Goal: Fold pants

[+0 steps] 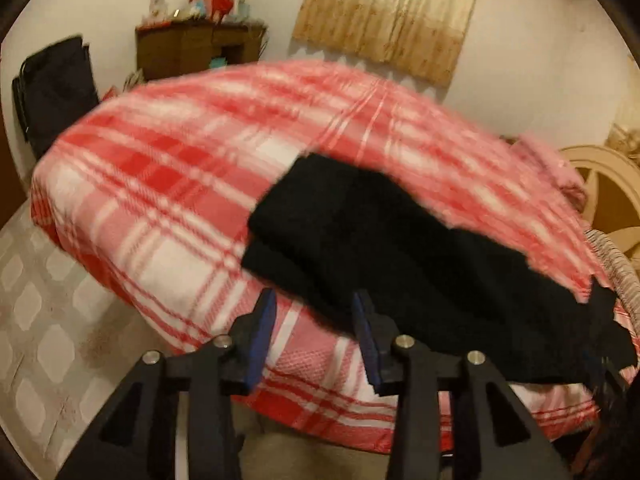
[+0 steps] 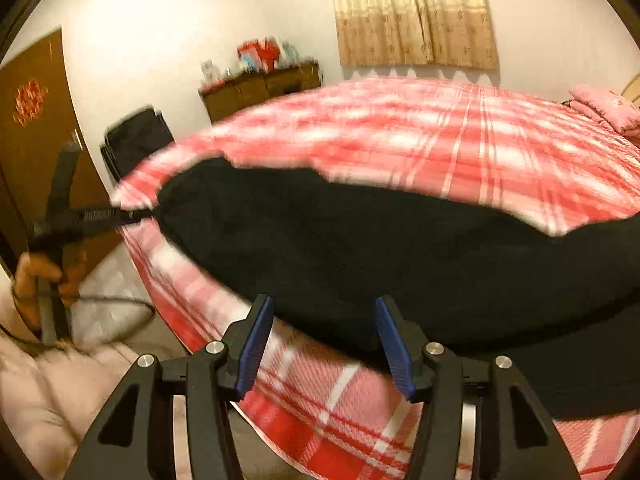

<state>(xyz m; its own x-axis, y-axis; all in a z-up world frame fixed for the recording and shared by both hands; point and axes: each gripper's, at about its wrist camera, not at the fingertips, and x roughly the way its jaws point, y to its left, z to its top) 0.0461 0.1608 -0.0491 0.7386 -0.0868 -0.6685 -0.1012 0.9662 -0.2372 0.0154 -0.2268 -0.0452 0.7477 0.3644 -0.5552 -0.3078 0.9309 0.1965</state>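
So the black pants (image 1: 384,248) are lying on the bed, on top of a red and white plaid blanket (image 1: 168,168), along the near edge. From the left wrist view they look folded over on themselves at the far end, two layers stacked, though the whole shot is smeared with motion blur so I wouldn't swear to how neat that fold is.

Left gripper (image 1: 314,320): jaws apart, blue pads facing each other with a clear gap. The near edge of the pants sits right at the fingertips, and the right-hand finger overlaps the dark cloth in the picture, but nothing is pinched between the pads.

Right gripper (image 2: 324,320): also apart, a bit wider. The edge of the pants runs across just past its tips, with plaid blanket showing in the gap lower down. Nothing clamped there either.

In the right wrist view you can see the other gripper off to the left, held in a hand (image 2: 38,280), its tip right at the far end of the pants.

Background: a wooden cabinet (image 1: 192,52) with clutter on top, a curtain (image 2: 412,16), and a pink pillow (image 2: 604,108) at the head of the bed.
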